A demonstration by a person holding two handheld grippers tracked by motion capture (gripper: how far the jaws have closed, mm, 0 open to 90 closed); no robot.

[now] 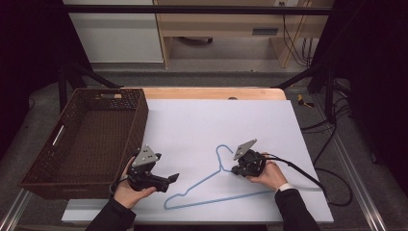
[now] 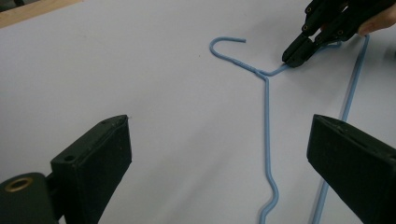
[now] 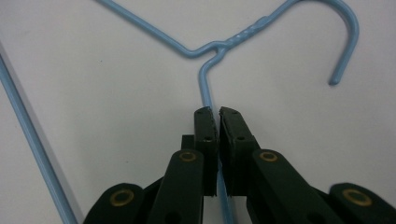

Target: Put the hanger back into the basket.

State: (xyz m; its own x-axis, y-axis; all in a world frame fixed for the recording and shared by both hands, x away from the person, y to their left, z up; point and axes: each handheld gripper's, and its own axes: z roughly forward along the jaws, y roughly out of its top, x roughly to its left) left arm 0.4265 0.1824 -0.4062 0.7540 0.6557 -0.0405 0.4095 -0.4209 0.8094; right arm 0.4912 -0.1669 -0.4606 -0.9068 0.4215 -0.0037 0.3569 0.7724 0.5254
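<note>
A light-blue wire hanger [image 1: 204,180] lies flat on the white board [image 1: 216,120], hook toward the far side. My right gripper [image 1: 234,170] is shut on the hanger's shoulder wire just below the twisted neck; in the right gripper view the wire [image 3: 205,49] runs between the closed jaws of that gripper [image 3: 218,114]. My left gripper [image 1: 172,179] is held low over the board to the left of the hanger, open, with nothing between its jaws. In the left gripper view, that gripper [image 2: 219,154] faces the hanger [image 2: 267,121], and the right gripper [image 2: 292,58] pinches the wire farther off.
A dark brown woven basket [image 1: 139,125] stands at the left, overlapping the board's left edge, with nothing in it. The wooden table edge [image 1: 211,92] shows behind the board. Cables [image 1: 308,175] trail off to the right.
</note>
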